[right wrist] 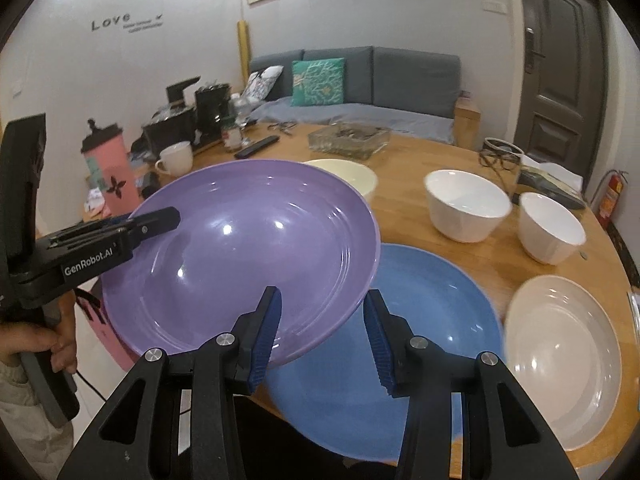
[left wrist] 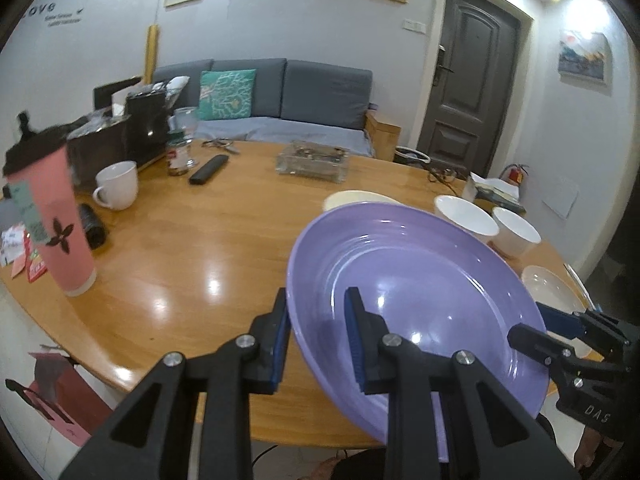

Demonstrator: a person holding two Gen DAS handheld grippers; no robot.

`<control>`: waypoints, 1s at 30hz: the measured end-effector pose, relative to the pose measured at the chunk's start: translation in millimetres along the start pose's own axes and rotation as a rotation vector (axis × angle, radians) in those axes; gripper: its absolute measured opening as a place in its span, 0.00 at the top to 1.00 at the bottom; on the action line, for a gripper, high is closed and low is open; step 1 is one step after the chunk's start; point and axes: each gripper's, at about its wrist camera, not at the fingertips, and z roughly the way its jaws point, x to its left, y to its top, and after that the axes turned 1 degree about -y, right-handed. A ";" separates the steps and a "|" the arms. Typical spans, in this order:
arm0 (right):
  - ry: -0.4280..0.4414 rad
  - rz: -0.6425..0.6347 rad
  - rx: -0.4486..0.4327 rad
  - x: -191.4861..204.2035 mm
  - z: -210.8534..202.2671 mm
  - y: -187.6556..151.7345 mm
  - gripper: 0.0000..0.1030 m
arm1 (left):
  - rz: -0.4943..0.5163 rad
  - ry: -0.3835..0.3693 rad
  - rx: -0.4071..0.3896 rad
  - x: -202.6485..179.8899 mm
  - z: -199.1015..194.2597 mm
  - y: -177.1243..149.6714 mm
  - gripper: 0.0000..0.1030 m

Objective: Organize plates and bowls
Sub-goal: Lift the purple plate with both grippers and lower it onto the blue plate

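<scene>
1. The purple plate point(right wrist: 248, 256) is off the bench point(left wrist: 200, 248), tilted, held in the air by me at two points on its rim; in the right wrist view it overlaps the blue plate point(right wrist: 400, 352) lying flat on the bench below it.
2. My left tongs point(left wrist: 320, 340) are clamped on the plate's near rim, one pad under the edge and one on the inner face. My right tongs point(right wrist: 320, 336) look clamped on the opposite rim; the left wrist view shows one finger above and one below the edge, though the exact contact is hard to see in the right wrist view.
3. Beside the blue plate lies a pale plate point(right wrist: 560, 360); beyond stand two white bowls, the larger one point(right wrist: 466, 204) and the smaller one point(right wrist: 552, 226), and a cream bowl point(right wrist: 352, 176) just behind the purple plate.
4. My guess is the purple plate is meant to stack onto the blue one.
5. Risks: the glaze is glossy and I hold only the rim, so a pad could slip if my hands move unevenly or twist against each other. Lowering it tilted could strike the blue plate edge-first and chip it. Swinging too wide could knock the cream bowl.
6. The pink tumbler point(left wrist: 52, 216) and white mug point(left wrist: 118, 184) stand well apart, out of harm.
</scene>
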 end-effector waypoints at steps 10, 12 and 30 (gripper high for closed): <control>-0.056 0.112 -0.046 -54.5 -27.5 -21.7 0.64 | 0.122 -0.031 0.048 -65.8 16.2 1.0 0.78; -0.067 0.130 -0.045 -64.3 -30.0 -26.9 0.64 | 0.139 -0.039 0.062 -75.4 21.4 -0.7 0.78; -0.091 0.178 0.011 -91.0 -18.1 -47.8 0.64 | 0.197 -0.049 0.153 -100.9 58.4 -18.8 0.77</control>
